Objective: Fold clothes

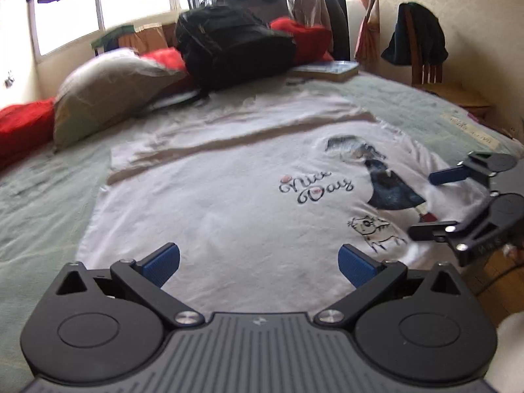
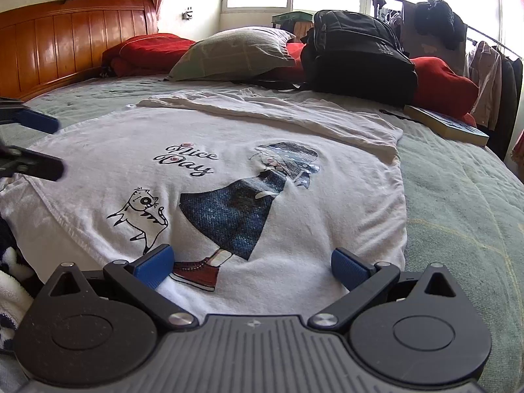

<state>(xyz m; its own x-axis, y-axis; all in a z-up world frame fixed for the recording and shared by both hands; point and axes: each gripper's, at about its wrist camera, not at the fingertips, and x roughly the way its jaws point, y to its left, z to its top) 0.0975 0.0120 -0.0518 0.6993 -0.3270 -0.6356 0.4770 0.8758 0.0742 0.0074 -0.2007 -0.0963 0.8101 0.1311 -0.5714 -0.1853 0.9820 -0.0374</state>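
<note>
A white T-shirt [image 1: 229, 203] with a "Nice Day" print, a girl and a cat lies flat on the green bedspread; its far part is folded over in a band. It also shows in the right wrist view [image 2: 294, 177]. My left gripper [image 1: 258, 263] is open and empty, just above the shirt's near edge. My right gripper [image 2: 252, 267] is open and empty over the shirt's hem by the printed red shoe. The right gripper also shows in the left wrist view [image 1: 422, 203], open over the shirt's right edge. The left gripper shows at the left edge of the right wrist view [image 2: 46, 145].
A black backpack [image 2: 357, 55], a grey-green pillow [image 2: 232, 54], red bedding [image 2: 147, 49] and a book [image 2: 448, 124] lie at the far side of the bed [image 2: 465, 216]. A wooden headboard [image 2: 65, 36] is at left. A chair with clothes [image 1: 422, 52] stands beside the bed.
</note>
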